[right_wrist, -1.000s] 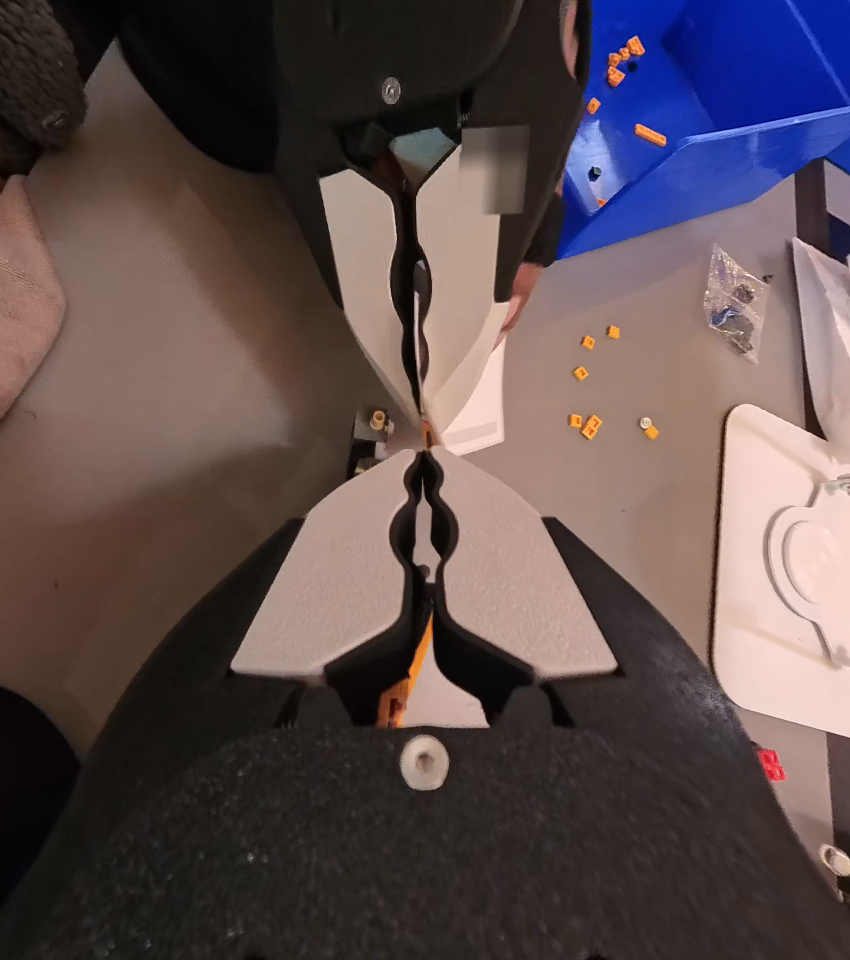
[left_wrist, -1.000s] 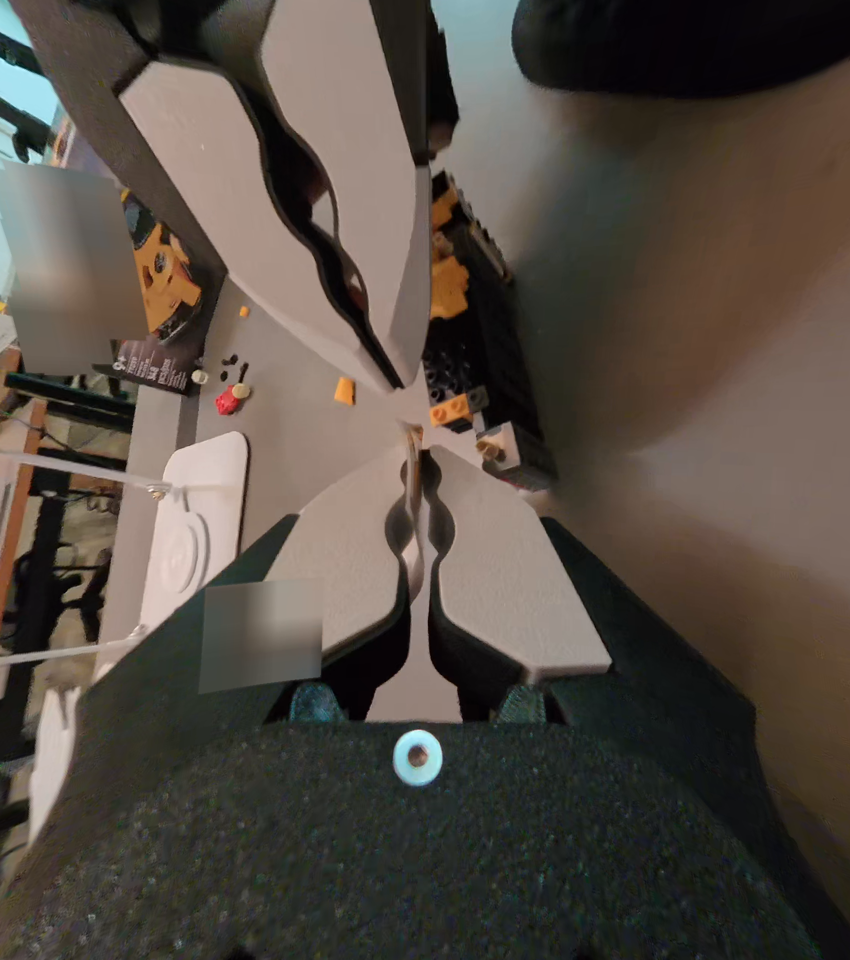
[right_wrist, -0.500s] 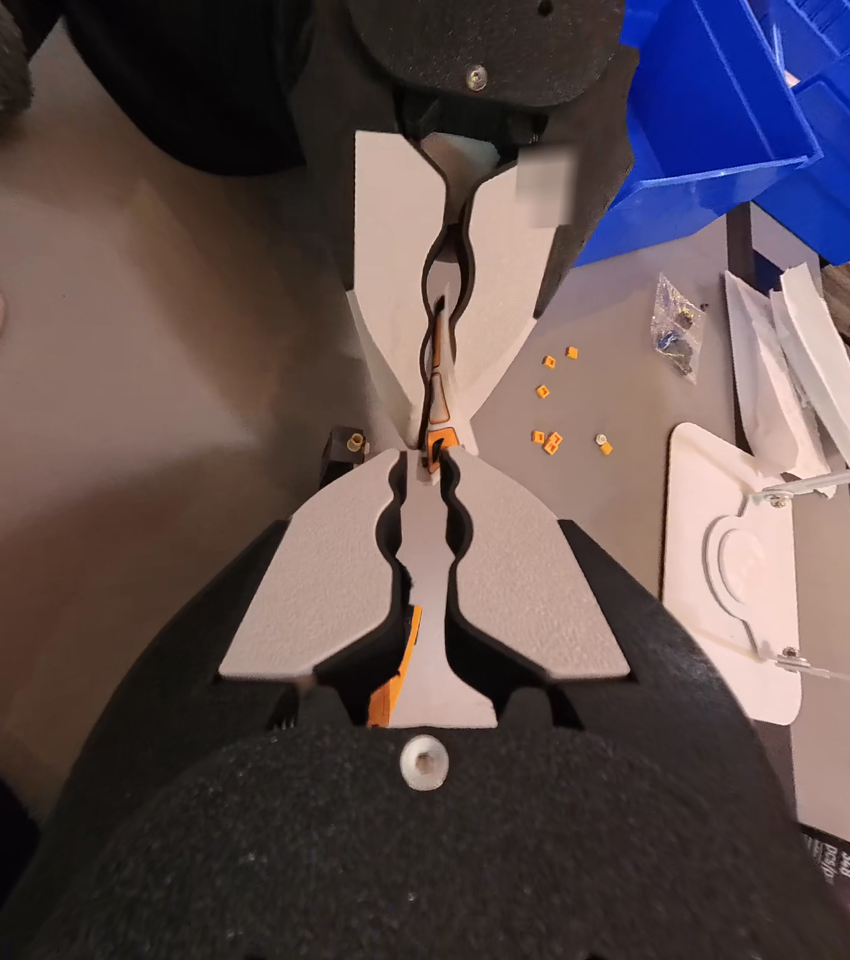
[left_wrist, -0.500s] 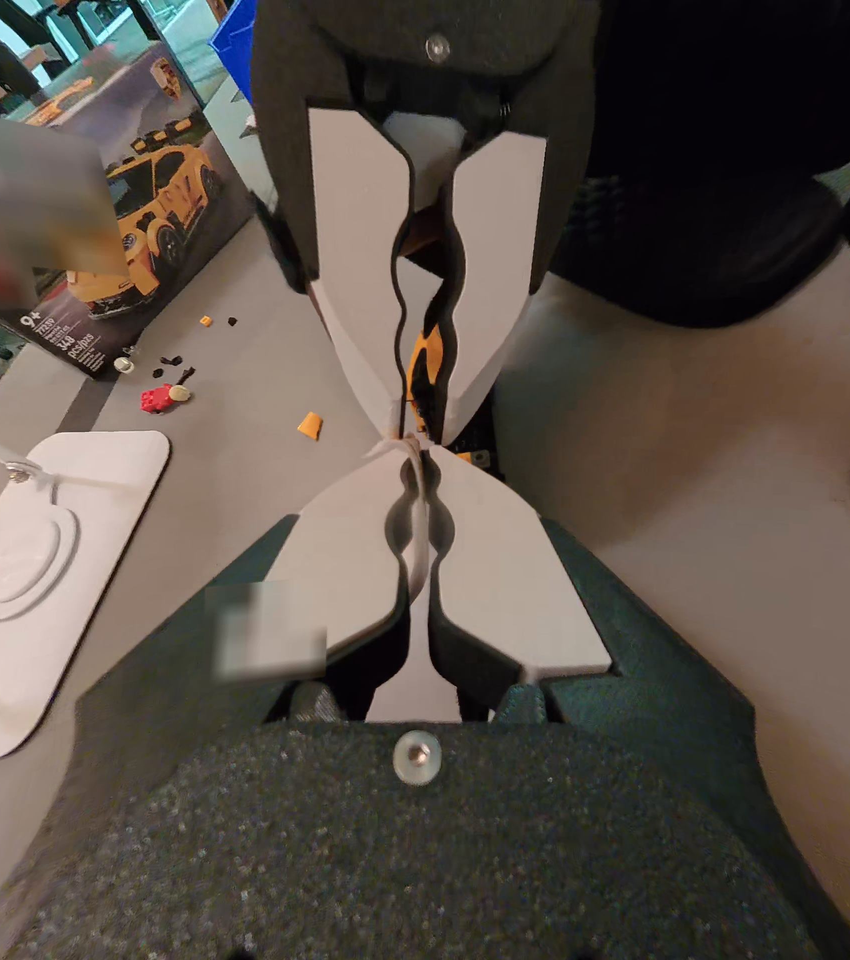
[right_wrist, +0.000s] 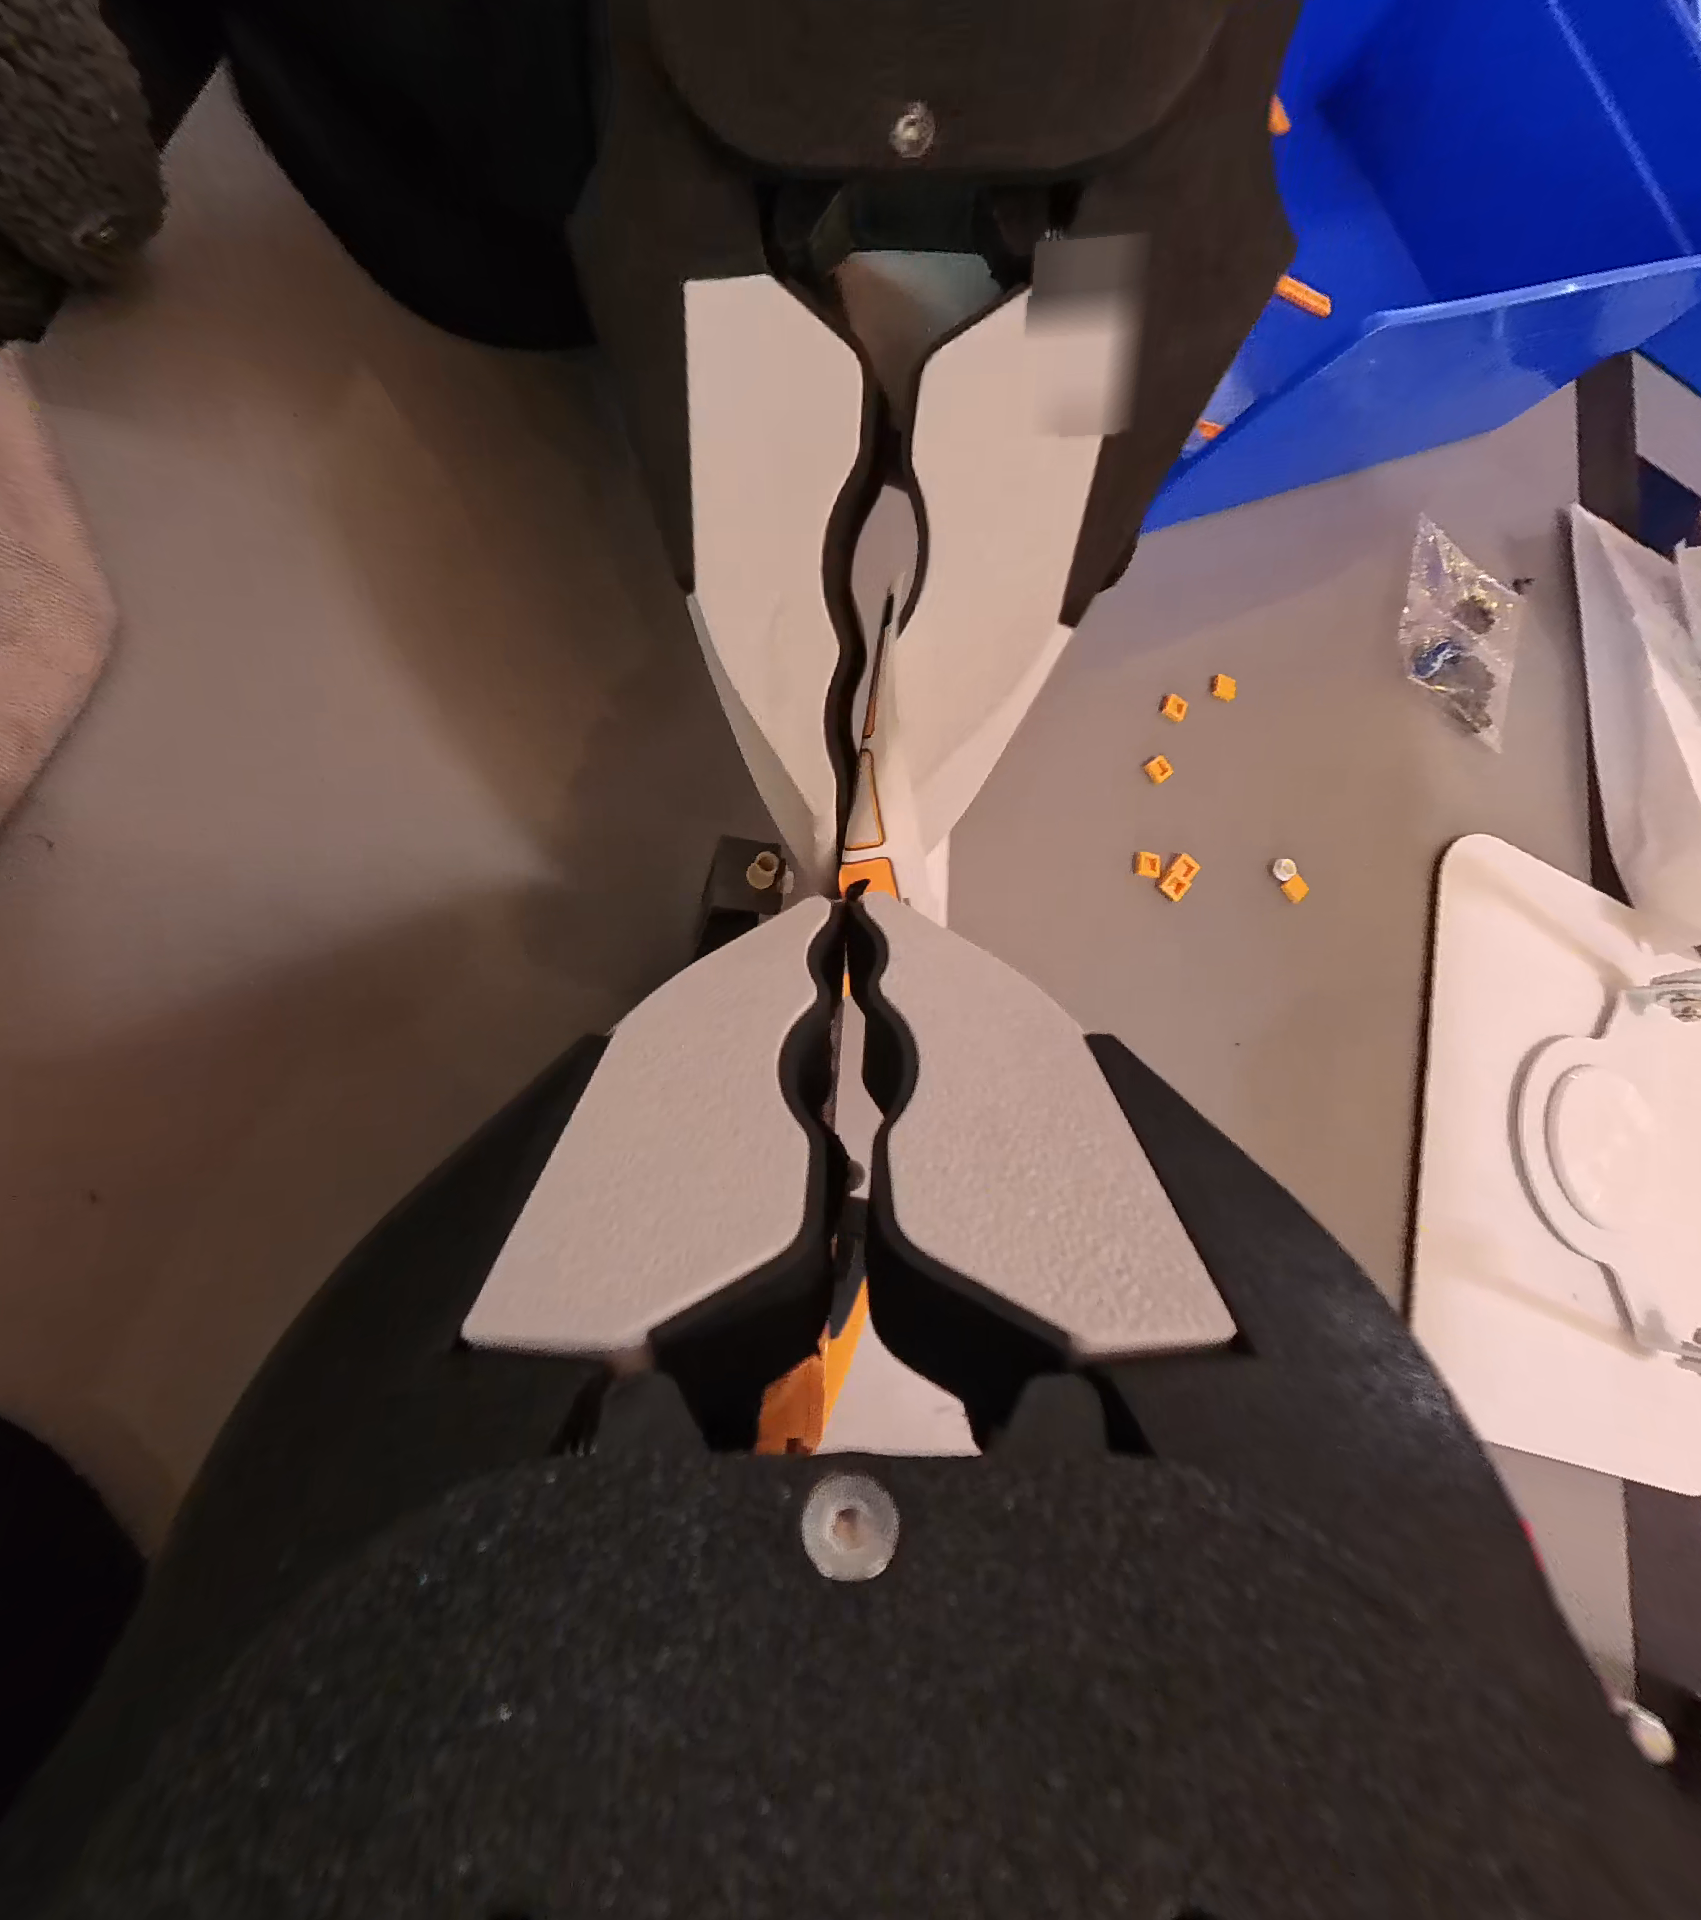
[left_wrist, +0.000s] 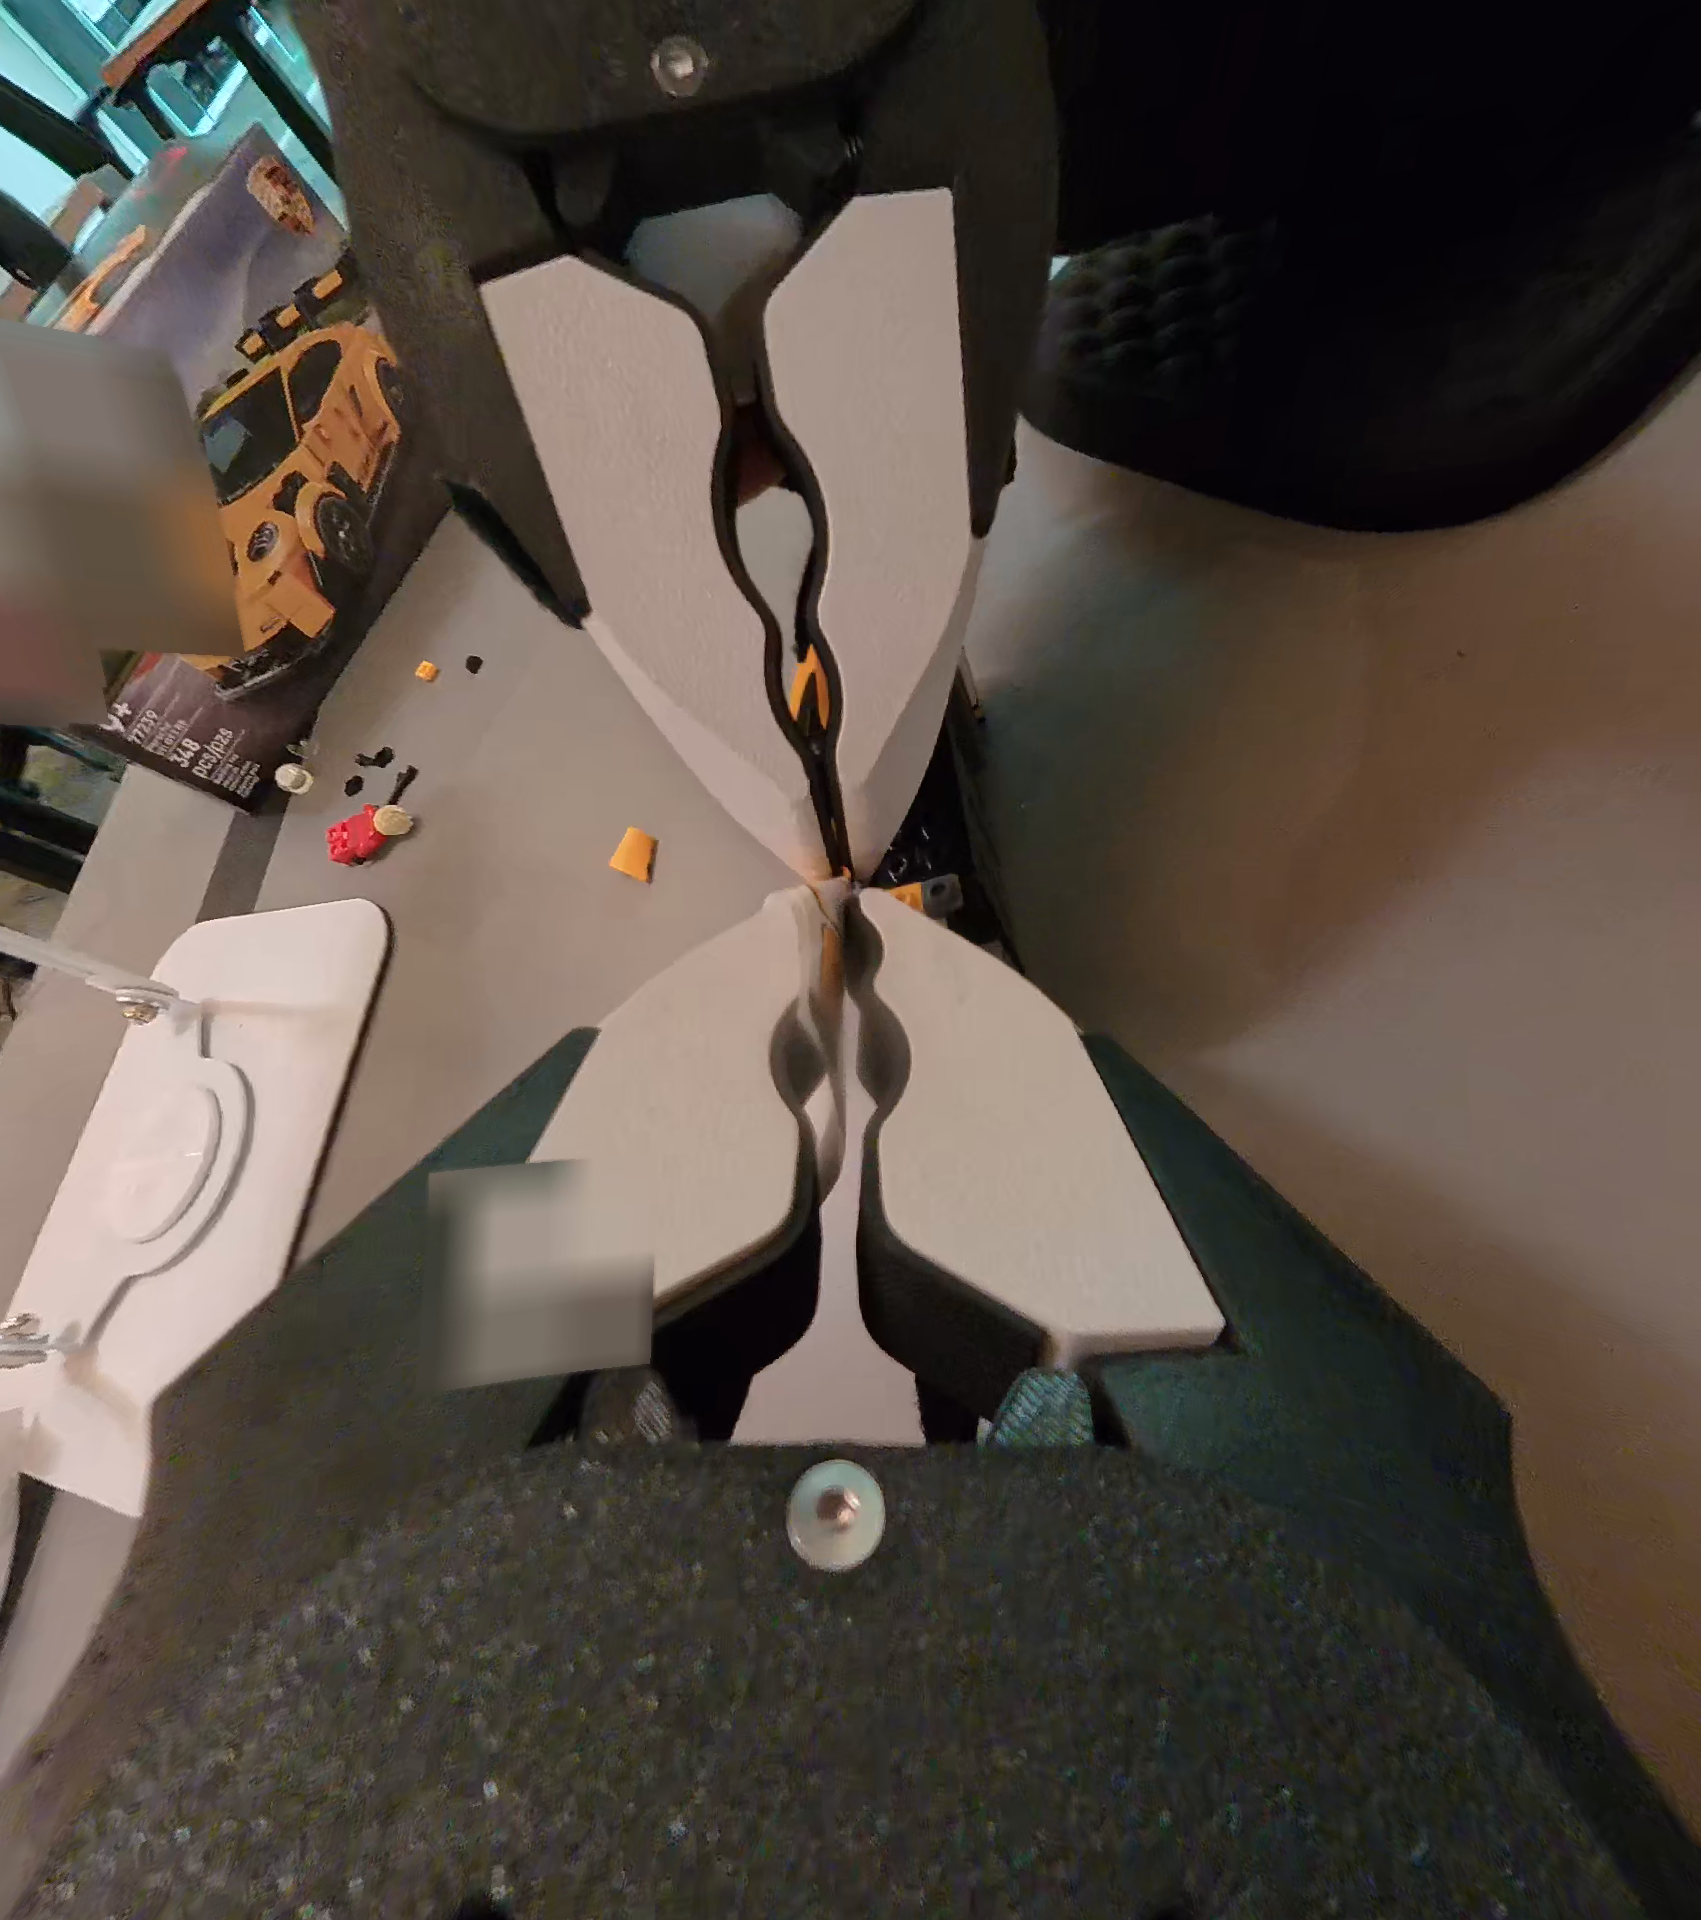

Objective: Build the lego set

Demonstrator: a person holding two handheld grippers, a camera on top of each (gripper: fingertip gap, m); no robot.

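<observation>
Grippers meet tip to tip above the grey table (right_wrist: 1345,623). Left gripper (left_wrist: 830,904) is clamped on a thin white sheet with orange shapes (right_wrist: 872,821), and right gripper (right_wrist: 844,909) pinches an orange-and-black sliver at its edge, maybe to peel it.

Your left wrist camera sits just behind its tongs (left_wrist: 833,902), looking steeply down onto the grey counter (left_wrist: 513,748). Your right wrist camera (right_wrist: 844,906) looks down the opposite way. Tips nearly meet; each view frames the other head-on, very close. Shared: the counter strip between them.
</observation>
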